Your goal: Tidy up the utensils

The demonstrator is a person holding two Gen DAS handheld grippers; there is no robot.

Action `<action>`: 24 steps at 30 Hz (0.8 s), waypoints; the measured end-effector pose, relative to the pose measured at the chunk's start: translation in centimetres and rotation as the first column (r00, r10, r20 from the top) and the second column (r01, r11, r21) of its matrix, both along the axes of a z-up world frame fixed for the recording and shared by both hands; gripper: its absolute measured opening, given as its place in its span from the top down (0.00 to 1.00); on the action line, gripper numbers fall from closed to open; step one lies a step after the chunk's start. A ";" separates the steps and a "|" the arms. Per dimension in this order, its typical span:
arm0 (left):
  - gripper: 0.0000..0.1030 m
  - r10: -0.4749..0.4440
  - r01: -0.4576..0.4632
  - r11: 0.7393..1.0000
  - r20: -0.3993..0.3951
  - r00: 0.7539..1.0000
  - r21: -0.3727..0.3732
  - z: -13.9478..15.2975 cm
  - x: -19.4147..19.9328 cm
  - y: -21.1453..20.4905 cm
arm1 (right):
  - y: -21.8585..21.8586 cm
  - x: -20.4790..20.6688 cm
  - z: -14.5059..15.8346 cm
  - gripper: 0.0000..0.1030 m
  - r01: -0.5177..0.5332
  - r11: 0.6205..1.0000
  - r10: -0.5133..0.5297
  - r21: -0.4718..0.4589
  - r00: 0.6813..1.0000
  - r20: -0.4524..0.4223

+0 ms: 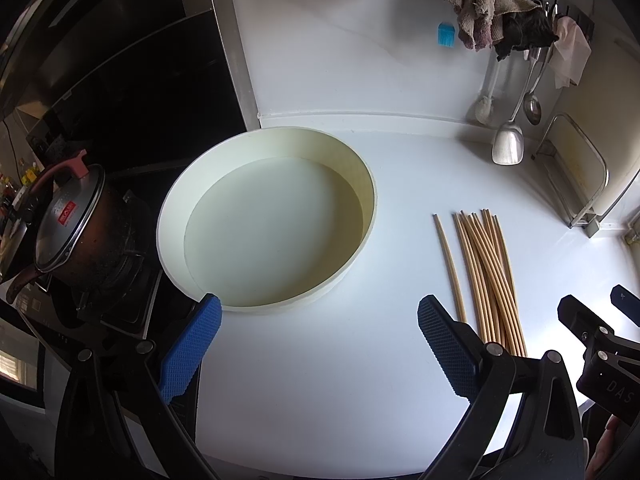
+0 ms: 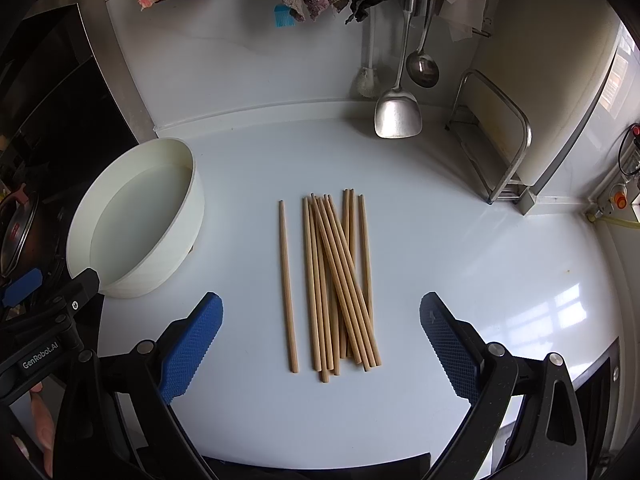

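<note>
Both of our tools hang spread wide with nothing between their pads: our right gripper point(image 2: 320, 344) sits low over the white counter point(image 2: 460, 248) with the bamboo chopsticks point(image 2: 336, 280) squarely ahead of its gap, and our left gripper point(image 1: 320, 344) faces the white round container point(image 1: 264, 220) just beside them. We judge this split is deliberate, one tool lined up on what must be lifted, the other near where it likely goes.

Largest on the counter is the container, shallow and empty, standing at the left edge next to the stove, where a lidded dark pot point(image 1: 76, 236) sits. Its open top would take the sticks easily.

Next come the chopsticks, lying roughly parallel with their ends toward us; most overlap and cross in one loose bundle. A single chopstick point(image 2: 288, 284) lies apart on the left of the bundle, so it looks the easiest to pinch first. The crossed ones may roll or scatter when squeezed.

At the back wall hang a steel spatula point(image 2: 398, 112) and a ladle point(image 2: 422, 66), already stowed.
</note>
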State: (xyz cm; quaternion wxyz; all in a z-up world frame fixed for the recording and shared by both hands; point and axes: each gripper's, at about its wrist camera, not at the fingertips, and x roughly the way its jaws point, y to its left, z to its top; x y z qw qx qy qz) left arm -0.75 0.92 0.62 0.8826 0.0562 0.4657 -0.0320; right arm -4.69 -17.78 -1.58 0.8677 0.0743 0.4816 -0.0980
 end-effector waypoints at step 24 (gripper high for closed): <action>0.06 -0.061 0.054 0.994 -0.077 0.995 -0.091 -9.0 1.0 -8.6 | -10.9 -0.7 -10.3 0.08 0.013 0.993 -0.015 0.118 1.000 0.014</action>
